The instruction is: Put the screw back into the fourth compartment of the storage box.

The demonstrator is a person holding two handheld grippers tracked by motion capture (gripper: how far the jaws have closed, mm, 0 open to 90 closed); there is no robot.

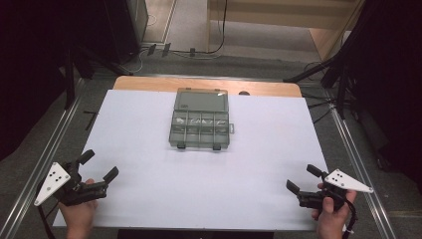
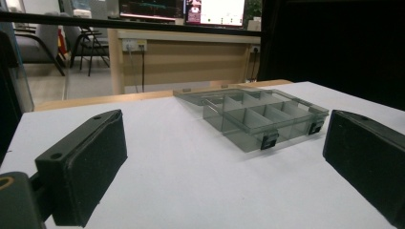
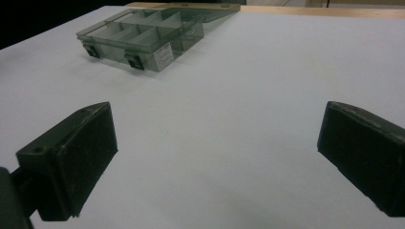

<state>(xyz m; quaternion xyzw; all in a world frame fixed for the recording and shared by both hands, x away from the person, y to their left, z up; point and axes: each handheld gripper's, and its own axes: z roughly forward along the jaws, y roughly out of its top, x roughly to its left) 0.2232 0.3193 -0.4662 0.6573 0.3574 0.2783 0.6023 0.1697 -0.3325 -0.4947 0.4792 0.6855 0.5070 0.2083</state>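
Left gripper (image 1: 98, 166) hovers at the near-left corner of the white tabletop (image 1: 149, 174), jaws spread, empty; mid-table toward the far edge sits the smoky translucent plastic compartment box (image 1: 201, 119), lid open: likely light, rigid, slick, best pinched by a side wall; right gripper (image 1: 303, 178), near-right corner, likewise agape

**Bright table, dark surroundings**

Overhead light is falling evenly on the white table (image 1: 149, 149), leaving the room's edges sinking into black. The clear organizer box (image 1: 200, 119) is casting only a faint, soft shadow. In both gripper views the near black pads are looking slightly soft, and grain is showing throughout. Monitors are glaring at the back.
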